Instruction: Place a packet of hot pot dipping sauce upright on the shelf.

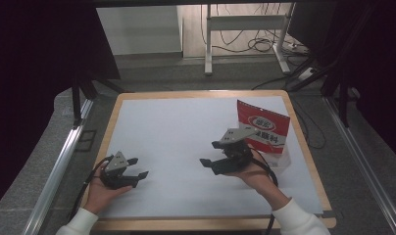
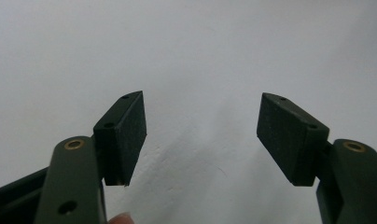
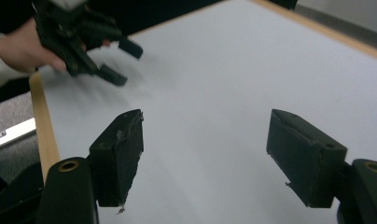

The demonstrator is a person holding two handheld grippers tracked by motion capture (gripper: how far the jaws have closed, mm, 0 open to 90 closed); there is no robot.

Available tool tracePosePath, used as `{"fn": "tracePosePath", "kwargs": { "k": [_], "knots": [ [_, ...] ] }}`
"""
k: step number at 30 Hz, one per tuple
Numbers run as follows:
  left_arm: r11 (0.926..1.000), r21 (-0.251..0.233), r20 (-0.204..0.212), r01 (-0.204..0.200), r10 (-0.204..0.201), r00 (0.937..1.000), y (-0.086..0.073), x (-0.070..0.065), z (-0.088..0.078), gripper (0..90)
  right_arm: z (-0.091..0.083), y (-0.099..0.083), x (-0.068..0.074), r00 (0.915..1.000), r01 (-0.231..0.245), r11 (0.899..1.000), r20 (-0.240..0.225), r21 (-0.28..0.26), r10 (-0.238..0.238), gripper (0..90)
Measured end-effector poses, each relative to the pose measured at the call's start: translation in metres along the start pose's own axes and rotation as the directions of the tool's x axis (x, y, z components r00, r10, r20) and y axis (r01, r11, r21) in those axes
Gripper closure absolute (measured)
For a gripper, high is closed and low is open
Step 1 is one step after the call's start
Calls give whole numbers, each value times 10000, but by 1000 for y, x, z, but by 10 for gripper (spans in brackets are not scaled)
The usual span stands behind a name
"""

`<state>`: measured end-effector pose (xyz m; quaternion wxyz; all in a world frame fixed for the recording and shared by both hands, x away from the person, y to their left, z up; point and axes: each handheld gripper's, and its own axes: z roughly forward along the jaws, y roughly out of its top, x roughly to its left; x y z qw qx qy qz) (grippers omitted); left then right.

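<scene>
While both grippers are standing empty over the white sheet, the person is best advised to be turning the right gripper back toward the red snack pouch, since its jaws are pointing away from the pouch toward the sheet's left side, and to be approaching the pouch's upper rim squarely so the pads close on flat film rather than a slanted corner. The pouch is standing upright near the tabletop's far right corner, just behind the right hand and its gripper body, with nothing of it lying between the fingers. Those right jaws are spread wide with only bare sheet between them. The left gripper is resting near the near left corner, well apart from the pouch, and its pads are likewise spread wide over plain sheet, gripping nothing.
</scene>
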<state>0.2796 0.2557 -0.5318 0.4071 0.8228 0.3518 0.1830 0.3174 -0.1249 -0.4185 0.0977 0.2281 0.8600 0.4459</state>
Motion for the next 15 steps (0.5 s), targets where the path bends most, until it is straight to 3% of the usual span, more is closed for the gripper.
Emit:
{"fn": "tracePosePath", "kwargs": {
  "k": [4, 15],
  "knots": [
    [10000, -50, -49, 31, -31, 10000, 0, -2, -1, 318, 14, -17, -5, 9987, -514, 9984, 74, 228, 512, 267],
    [9999, -104, -96, -52, 51, 9999, -1, -1, 1, 308, 23, -29, 0, 9985, -456, 9985, 320, 317, 446, 244]
  ]
}}
